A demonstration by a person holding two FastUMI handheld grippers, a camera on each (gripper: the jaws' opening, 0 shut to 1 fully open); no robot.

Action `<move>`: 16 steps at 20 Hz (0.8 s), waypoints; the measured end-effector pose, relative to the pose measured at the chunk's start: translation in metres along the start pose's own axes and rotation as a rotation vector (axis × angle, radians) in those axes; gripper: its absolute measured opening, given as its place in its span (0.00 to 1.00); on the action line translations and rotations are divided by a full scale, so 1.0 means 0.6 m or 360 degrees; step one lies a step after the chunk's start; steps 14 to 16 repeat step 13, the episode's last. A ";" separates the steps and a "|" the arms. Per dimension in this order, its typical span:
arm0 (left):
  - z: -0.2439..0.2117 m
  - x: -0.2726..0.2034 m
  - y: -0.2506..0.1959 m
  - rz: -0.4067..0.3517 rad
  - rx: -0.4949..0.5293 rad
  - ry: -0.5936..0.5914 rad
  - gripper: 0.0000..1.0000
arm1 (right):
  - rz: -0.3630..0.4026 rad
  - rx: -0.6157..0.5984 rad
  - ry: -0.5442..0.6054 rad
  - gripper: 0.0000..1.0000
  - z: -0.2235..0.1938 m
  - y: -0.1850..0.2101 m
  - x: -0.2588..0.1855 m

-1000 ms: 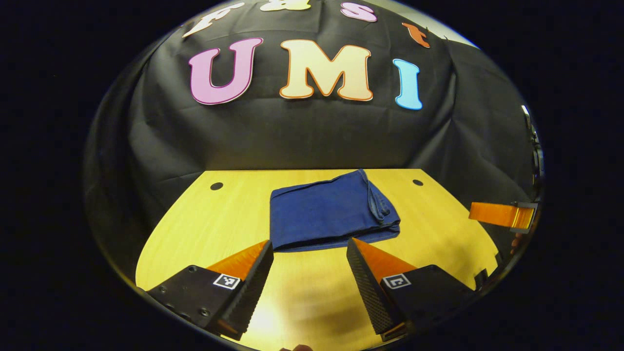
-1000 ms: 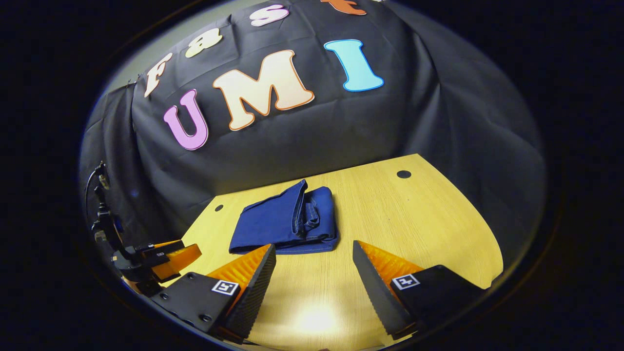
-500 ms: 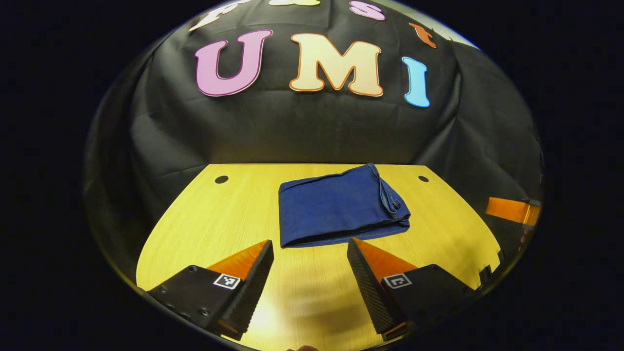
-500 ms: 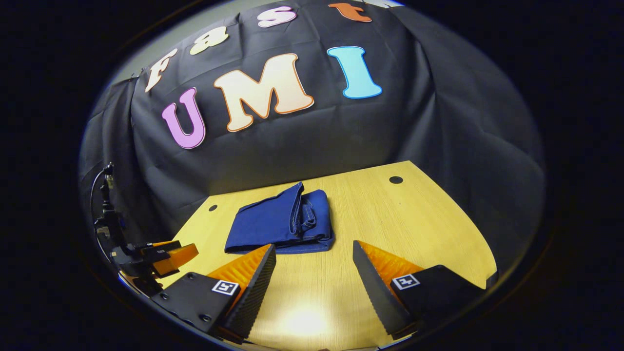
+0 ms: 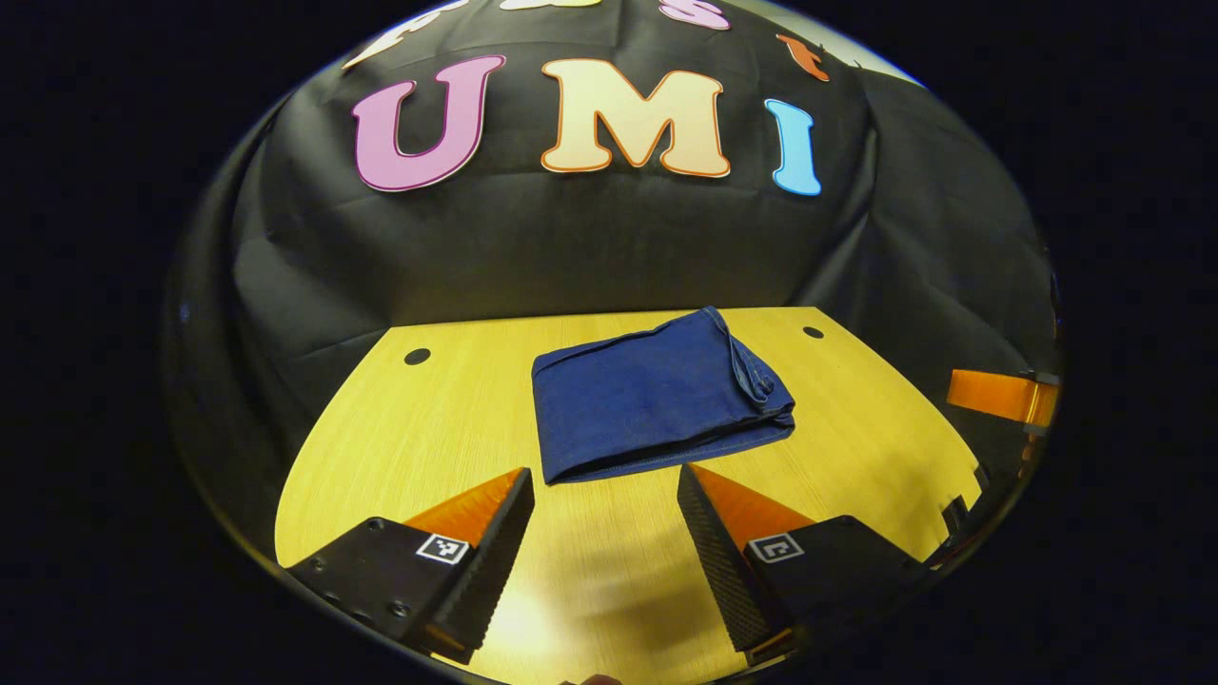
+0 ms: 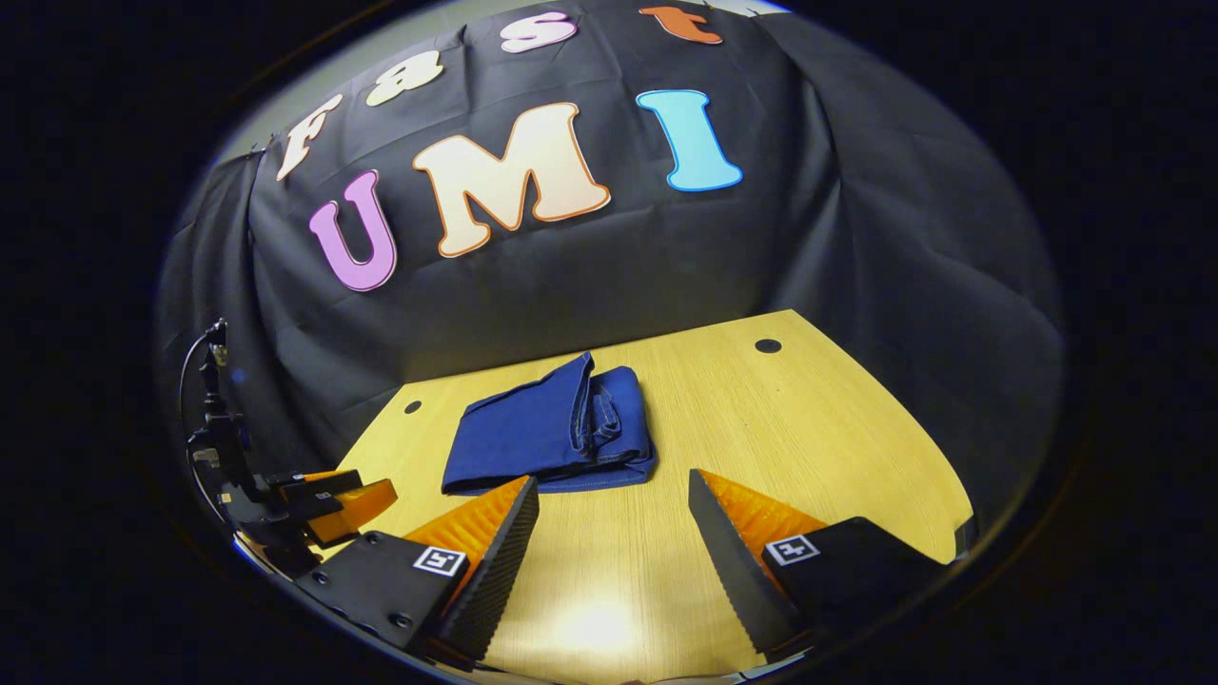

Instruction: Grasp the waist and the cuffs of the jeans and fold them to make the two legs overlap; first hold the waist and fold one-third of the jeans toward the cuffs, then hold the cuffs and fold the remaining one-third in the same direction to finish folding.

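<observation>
The dark blue jeans (image 5: pixel 657 404) lie folded into a compact stack on the wooden table (image 5: pixel 400 438), with the layered edges on the right side. In the right gripper view the same jeans (image 6: pixel 552 438) sit left of centre, folds facing right. My left gripper (image 5: pixel 604 471) hovers open near the table's front, short of the stack, with nothing between its fingers. Likewise, my right gripper (image 6: pixel 614 480) stands open and holds nothing, in front of and to the right of the jeans. The left gripper (image 6: pixel 328 499) also appears at the left edge of the right gripper view.
Black cloth walls close the table at the back and both sides. Small round holes (image 5: pixel 417 357) (image 5: pixel 812 332) mark the far corners of the tabletop. The right gripper (image 5: pixel 1004 398) peeks in at the right edge of the left gripper view.
Both grippers have drawn back slightly from the folded jeans and shifted their aim a little. The jeans have not moved. Both stay open.
</observation>
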State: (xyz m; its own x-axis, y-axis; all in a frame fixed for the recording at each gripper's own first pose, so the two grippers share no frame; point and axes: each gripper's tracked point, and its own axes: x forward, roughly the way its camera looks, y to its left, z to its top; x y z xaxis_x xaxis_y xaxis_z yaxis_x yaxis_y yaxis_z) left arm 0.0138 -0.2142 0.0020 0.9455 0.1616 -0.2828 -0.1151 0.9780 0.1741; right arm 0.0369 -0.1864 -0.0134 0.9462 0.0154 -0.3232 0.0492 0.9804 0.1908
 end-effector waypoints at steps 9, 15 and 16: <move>-0.005 -0.011 -0.003 -0.0021 0.0008 0.0025 0.90 | -0.0029 0.0019 -0.0028 0.98 0.003 -0.002 -0.022; -0.011 -0.014 -0.008 -0.0023 0.0013 0.0026 0.90 | -0.0034 0.0028 -0.0033 0.98 -0.001 -0.009 -0.027; -0.011 -0.014 -0.008 -0.0023 0.0013 0.0026 0.90 | -0.0034 0.0028 -0.0033 0.98 -0.001 -0.009 -0.027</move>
